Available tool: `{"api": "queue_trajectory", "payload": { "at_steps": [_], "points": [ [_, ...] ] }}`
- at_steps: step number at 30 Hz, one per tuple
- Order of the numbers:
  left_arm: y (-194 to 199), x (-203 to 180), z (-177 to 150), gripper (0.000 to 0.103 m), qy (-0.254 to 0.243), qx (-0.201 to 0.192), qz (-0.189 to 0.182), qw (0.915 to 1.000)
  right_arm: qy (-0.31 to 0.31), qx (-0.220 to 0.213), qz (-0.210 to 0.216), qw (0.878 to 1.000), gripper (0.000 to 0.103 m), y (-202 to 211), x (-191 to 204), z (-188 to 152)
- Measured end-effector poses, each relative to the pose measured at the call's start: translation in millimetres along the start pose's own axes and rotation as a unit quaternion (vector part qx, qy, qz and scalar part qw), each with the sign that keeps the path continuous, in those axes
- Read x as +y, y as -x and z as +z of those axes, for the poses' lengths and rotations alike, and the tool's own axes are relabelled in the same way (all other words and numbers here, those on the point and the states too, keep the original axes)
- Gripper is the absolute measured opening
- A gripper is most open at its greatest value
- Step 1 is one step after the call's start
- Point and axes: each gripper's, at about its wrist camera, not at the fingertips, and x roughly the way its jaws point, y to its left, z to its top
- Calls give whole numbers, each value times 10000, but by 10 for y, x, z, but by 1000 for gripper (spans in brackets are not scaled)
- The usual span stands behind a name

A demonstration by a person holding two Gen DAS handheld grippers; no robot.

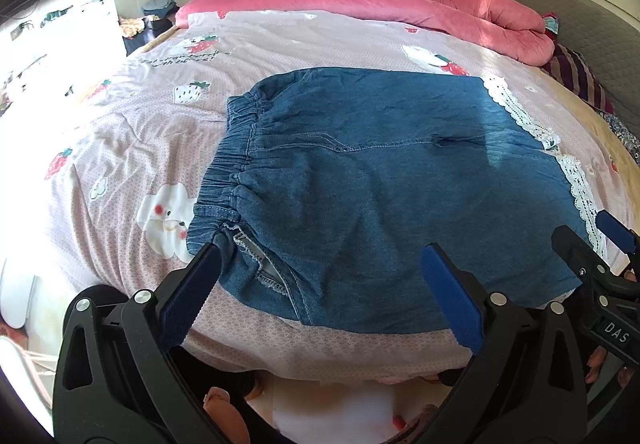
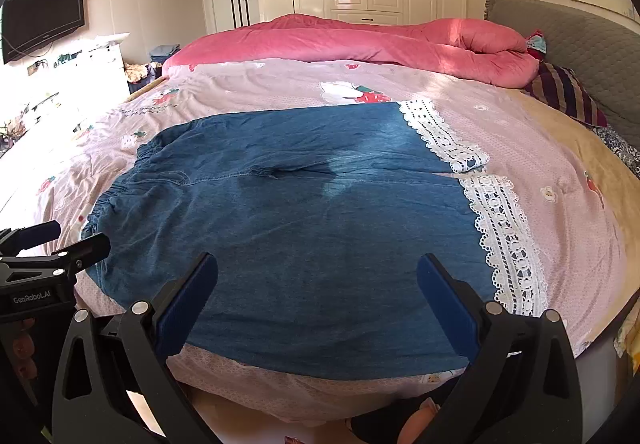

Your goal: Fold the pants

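Note:
Blue denim pants (image 1: 380,172) lie flat across the bed, with the elastic waistband (image 1: 228,164) to the left and the white lace hems (image 1: 580,196) to the right. My left gripper (image 1: 320,252) is open over the near waist corner, nothing between its fingers. In the right wrist view the pants (image 2: 320,212) fill the middle and the lace hems (image 2: 504,228) run down the right. There my right gripper (image 2: 318,260) stands open above the near edge of the leg. Each gripper shows at the edge of the other's view: the right gripper (image 1: 584,228) and the left gripper (image 2: 80,234).
The bed carries a pink strawberry-print sheet (image 1: 132,148). A rolled pink duvet (image 2: 360,40) lies along the far side. A grey headboard (image 2: 580,40) and a striped pillow (image 2: 564,92) are at the right. A white dresser (image 2: 104,60) and a wall TV (image 2: 44,16) stand left.

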Motion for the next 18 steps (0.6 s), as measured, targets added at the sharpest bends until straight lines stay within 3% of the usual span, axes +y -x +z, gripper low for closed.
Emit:
{"api": "queue_trajectory", "payload": {
  "at_steps": [18],
  "points": [
    [42, 4, 5, 94, -6, -73, 11, 10000, 25, -13, -40, 10000, 99, 9, 9, -11]
  ]
}}
